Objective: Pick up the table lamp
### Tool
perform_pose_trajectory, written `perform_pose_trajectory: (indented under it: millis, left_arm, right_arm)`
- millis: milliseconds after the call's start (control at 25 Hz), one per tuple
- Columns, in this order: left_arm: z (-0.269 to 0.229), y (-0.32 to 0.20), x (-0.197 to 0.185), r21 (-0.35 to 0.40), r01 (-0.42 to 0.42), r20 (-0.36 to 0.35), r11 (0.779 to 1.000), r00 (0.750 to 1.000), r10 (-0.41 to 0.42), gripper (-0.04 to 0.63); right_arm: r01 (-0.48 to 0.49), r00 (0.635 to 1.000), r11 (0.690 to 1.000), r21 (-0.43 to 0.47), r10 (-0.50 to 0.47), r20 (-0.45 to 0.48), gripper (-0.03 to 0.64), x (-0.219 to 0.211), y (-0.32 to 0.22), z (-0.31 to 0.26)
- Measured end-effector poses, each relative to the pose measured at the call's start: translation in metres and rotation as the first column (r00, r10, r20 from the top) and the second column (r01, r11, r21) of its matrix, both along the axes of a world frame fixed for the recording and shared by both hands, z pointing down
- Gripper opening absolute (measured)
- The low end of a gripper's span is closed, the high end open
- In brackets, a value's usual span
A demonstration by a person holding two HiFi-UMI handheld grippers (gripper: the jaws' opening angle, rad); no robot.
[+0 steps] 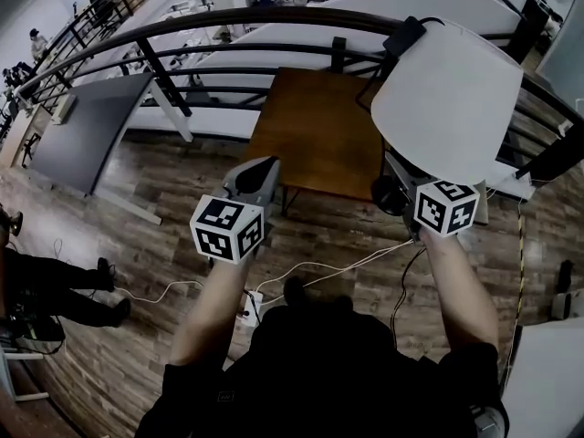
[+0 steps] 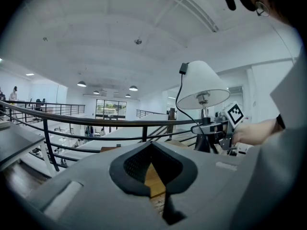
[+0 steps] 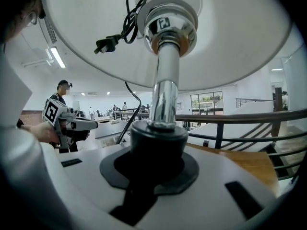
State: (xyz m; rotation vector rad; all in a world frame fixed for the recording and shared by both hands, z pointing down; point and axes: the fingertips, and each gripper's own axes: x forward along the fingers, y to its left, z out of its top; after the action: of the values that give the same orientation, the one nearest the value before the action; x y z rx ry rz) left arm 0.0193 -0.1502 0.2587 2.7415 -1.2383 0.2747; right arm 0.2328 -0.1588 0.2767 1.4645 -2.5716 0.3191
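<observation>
The table lamp has a white cone shade (image 1: pixel 452 99), a chrome stem (image 3: pixel 163 99) and a black base (image 1: pixel 391 192). My right gripper (image 1: pixel 401 176) is shut on the black collar (image 3: pixel 158 145) at the foot of the stem and holds the lamp upright, off the wooden table (image 1: pixel 310 135), at its right edge. The lamp's cord and plug (image 3: pixel 112 40) are looped up under the shade. My left gripper (image 1: pixel 255 173) hovers over the table's near left corner, jaws together with nothing in them. From the left gripper view the lamp (image 2: pixel 201 85) stands to the right.
A dark metal railing (image 1: pixel 228 26) runs behind the table, with a drop to a lower floor beyond. A grey table (image 1: pixel 87 135) stands to the left. White cables and a power strip (image 1: pixel 248 304) lie on the wood floor near my feet. A person (image 1: pixel 55 286) stands at far left.
</observation>
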Motion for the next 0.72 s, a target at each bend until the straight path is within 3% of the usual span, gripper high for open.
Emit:
perform_pose_trajectory:
  millis: [720]
  left_arm:
    - [0.005,-0.008,0.001,-0.002,-0.008,0.006,1.000,1.000,0.008,0.006]
  right_arm:
    - [-0.001,0.999,1.000,0.021,0.002,-0.040,0.086,-0.009,-0.007,0.002]
